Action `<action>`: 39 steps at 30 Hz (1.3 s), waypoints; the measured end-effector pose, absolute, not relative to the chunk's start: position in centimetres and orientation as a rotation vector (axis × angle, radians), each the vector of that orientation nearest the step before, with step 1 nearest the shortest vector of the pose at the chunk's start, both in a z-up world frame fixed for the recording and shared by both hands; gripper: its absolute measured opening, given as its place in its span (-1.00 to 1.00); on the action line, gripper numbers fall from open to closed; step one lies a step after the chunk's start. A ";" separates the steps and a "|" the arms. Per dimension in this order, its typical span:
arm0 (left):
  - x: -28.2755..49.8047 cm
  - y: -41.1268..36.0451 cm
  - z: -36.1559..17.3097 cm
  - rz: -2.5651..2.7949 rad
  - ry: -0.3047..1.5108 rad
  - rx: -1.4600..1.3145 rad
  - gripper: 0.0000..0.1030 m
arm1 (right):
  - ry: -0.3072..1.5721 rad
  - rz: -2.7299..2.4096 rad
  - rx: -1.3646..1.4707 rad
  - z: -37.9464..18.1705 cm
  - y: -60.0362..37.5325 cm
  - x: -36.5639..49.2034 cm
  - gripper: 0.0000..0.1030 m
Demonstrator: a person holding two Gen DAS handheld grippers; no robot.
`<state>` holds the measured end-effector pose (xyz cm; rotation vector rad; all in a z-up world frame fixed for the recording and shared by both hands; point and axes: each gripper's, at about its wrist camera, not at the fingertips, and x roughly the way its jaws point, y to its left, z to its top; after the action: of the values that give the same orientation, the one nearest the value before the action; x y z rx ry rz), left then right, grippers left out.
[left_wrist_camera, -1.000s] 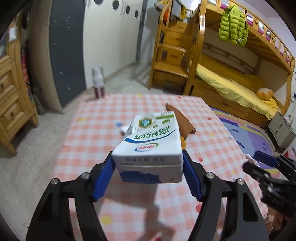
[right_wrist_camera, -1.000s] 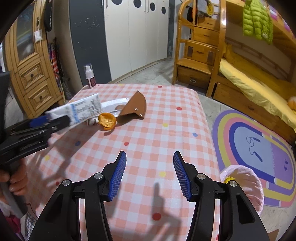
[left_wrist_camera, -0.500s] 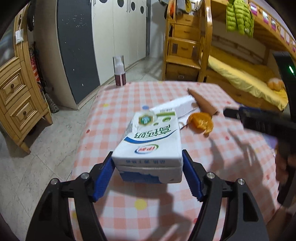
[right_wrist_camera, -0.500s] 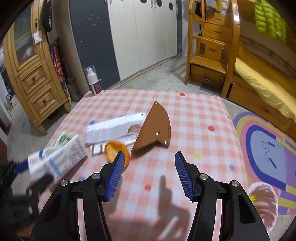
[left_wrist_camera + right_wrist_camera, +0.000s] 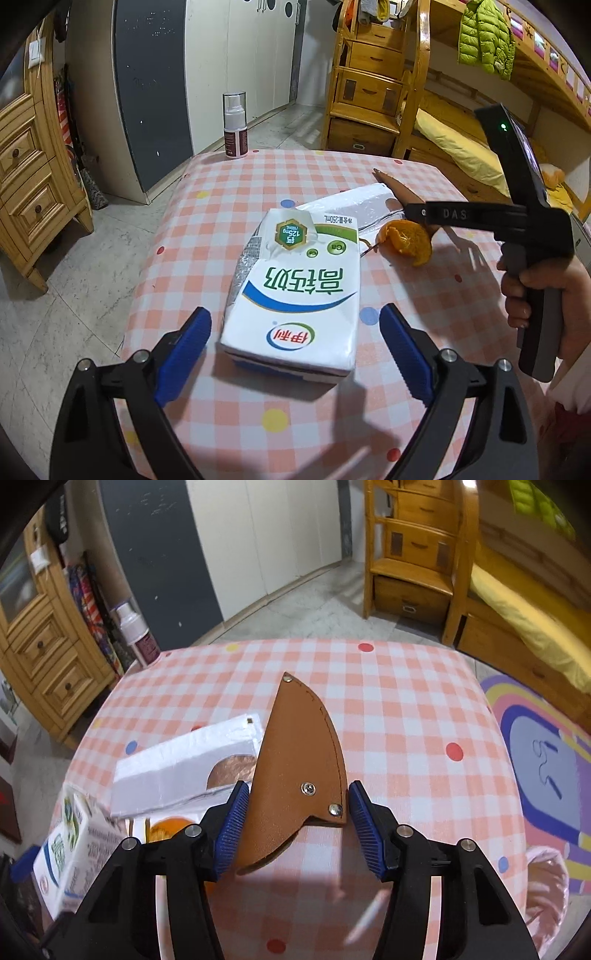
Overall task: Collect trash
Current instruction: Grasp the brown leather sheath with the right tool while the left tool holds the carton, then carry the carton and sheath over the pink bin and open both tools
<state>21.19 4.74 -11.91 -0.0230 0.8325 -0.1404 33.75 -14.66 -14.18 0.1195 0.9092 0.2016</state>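
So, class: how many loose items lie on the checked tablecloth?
5: milk carton near the left gripper, orange peel behind it, white packet, brown sheath between the right gripper's fingers, spray bottle at the far edge. More may be hidden.

Setting: a home, a child's bedroom. Evidence: wooden bunk bed (image 5: pixel 491 122) with yellow bedding and a drawer staircase (image 5: pixel 369 85); green puffer jacket (image 5: pixel 485 35) hung on the upper rail; white and grey wardrobe doors (image 5: pixel 207 74) with round cut-outs; pine chest of drawers (image 5: pixel 33 177); rainbow rug (image 5: pixel 546 775) on a tiled floor; bench (image 5: pixel 229 192) under a pink checked cloth with coloured dots.
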 end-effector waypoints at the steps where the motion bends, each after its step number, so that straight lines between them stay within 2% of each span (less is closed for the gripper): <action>1: 21.1 4.7 -11.9 -0.141 0.833 -0.026 0.74 | 0.904 0.201 0.110 -14.1 -14.8 33.4 0.03; 11: 22.0 4.2 -11.3 -0.191 0.840 0.001 0.75 | 0.802 0.152 0.199 -10.0 -19.0 24.8 0.00; 13: 22.7 4.2 -11.6 -0.188 0.860 -0.009 0.67 | 0.790 0.157 0.212 -9.4 -19.6 22.4 0.00; 15: 23.1 4.2 -12.0 -0.155 0.882 0.016 0.45 | 0.782 0.158 0.212 -8.9 -19.7 20.8 0.00; 21: 19.4 3.5 -9.9 -0.162 0.863 -0.019 0.43 | 0.712 0.154 0.171 -6.7 -20.2 15.3 0.00; 30: 11.8 -3.5 -4.8 -0.308 0.742 0.018 0.43 | 0.670 0.093 0.234 -6.7 -24.4 8.8 0.01; 39: 9.2 -14.4 -5.3 -0.489 0.752 0.136 0.43 | 0.695 -0.080 0.362 -9.9 -33.0 2.9 0.01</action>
<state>9.15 -14.39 -5.26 0.1364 0.7516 -0.4886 2.89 -32.97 -9.93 0.3616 0.6949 -0.0797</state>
